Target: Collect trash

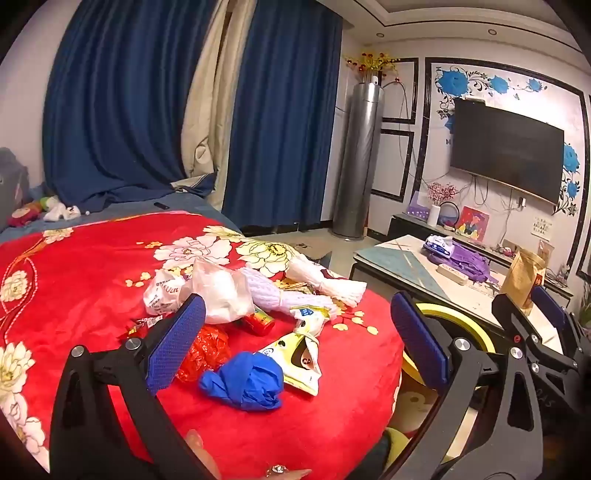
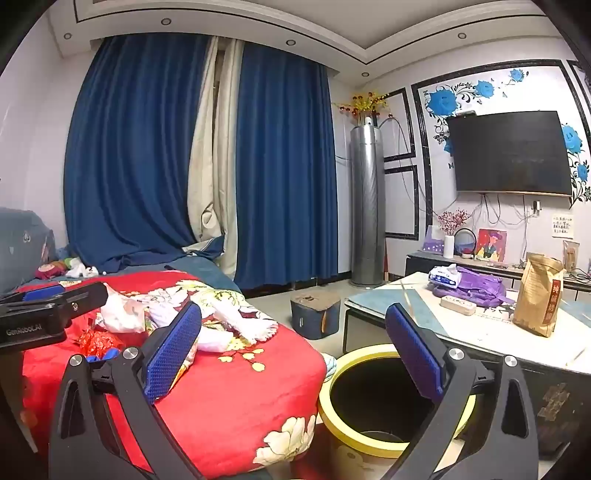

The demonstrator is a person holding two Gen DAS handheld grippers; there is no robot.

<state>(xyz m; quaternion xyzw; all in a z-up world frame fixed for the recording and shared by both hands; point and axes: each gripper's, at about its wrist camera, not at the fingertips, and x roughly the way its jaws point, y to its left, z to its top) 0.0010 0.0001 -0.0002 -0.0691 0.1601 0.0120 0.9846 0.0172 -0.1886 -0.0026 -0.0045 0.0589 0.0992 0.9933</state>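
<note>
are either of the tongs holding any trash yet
No, nothing is held. The left tongs gape open over the blue glove; the right tongs gape open by the yellow-rimmed bin.

Left wrist view close over bed (image 1: 92,266), right beside it, both facing curtains (image 2: 147,147)

Beyond my fingertips hang deep blue curtains (image 2: 147,155) with a cream drape (image 2: 212,162) showing in the gap between them, under a stepped white ceiling (image 2: 332,22) set with small recessed lights. To the right of them stands a tall silver tower air conditioner (image 2: 367,205) on a pale tiled floor (image 2: 273,295), and further right a dark flat television (image 2: 511,153) is mounted on a white wall with blue flower decals (image 2: 484,88). Left of my left finger spreads a red floral blanket (image 1: 92,258), and past my right finger sits a low pale-topped coffee table (image 2: 491,328) with a dark TV cabinet (image 2: 417,264) behind it.
</note>
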